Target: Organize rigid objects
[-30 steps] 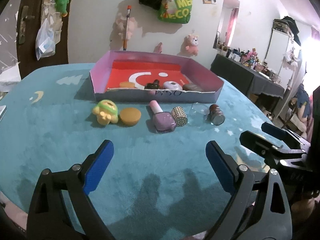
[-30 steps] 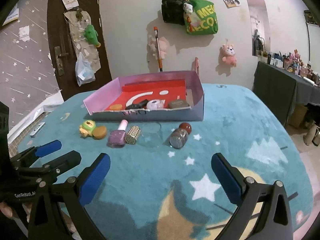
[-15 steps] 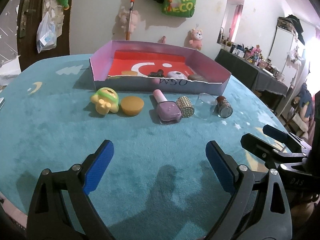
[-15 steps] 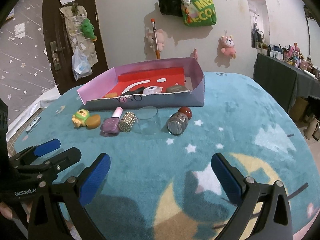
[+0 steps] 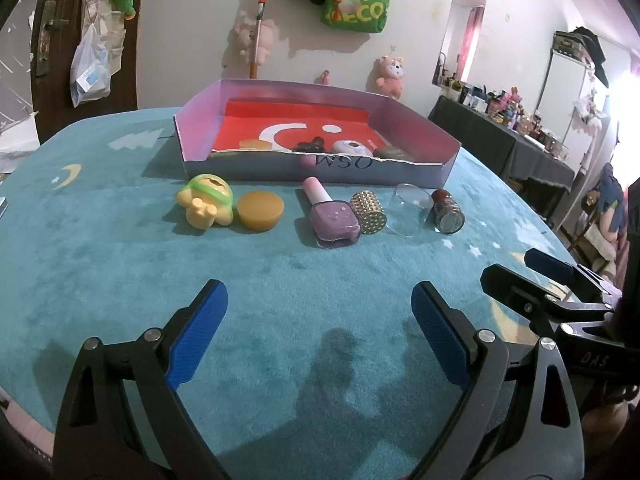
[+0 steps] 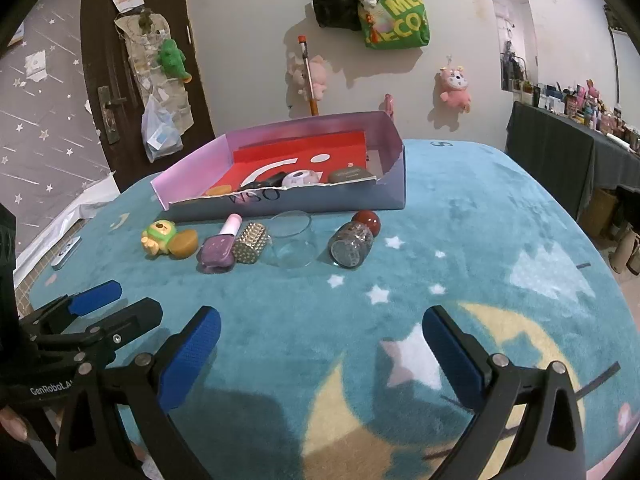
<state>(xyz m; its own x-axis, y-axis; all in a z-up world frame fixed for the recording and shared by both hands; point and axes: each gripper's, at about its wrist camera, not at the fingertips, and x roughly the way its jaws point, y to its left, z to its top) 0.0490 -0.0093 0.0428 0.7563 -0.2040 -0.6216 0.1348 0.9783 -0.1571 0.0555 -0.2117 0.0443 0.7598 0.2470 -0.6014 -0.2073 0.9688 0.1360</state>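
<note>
A shallow purple box (image 5: 448, 162) (image 6: 394, 196) with a red floor stands at the back and holds several small items. In front of it lies a row: a yellow-green toy (image 5: 206, 202) (image 6: 157, 236), an orange cap (image 5: 260, 211), a purple nail polish bottle (image 5: 332, 220) (image 6: 218, 246), a studded gold cylinder (image 5: 368, 213) (image 6: 250, 243), a clear glass cup (image 5: 409, 210) (image 6: 292, 242) and a glitter jar with a red lid (image 5: 447, 211) (image 6: 352, 242). My left gripper (image 5: 318, 336) and right gripper (image 6: 320, 352) are open and empty, well short of the row.
The objects lie on a teal plush cloth (image 5: 100, 264) with moon and star prints. A dark table with bottles (image 5: 500, 140) stands at the right. Bags and plush toys hang on the wall (image 6: 394, 12). A dark door (image 6: 120, 80) is at the left.
Both grippers have moved forward, so the row of objects and the box appear closer. Both stay open and empty.
</note>
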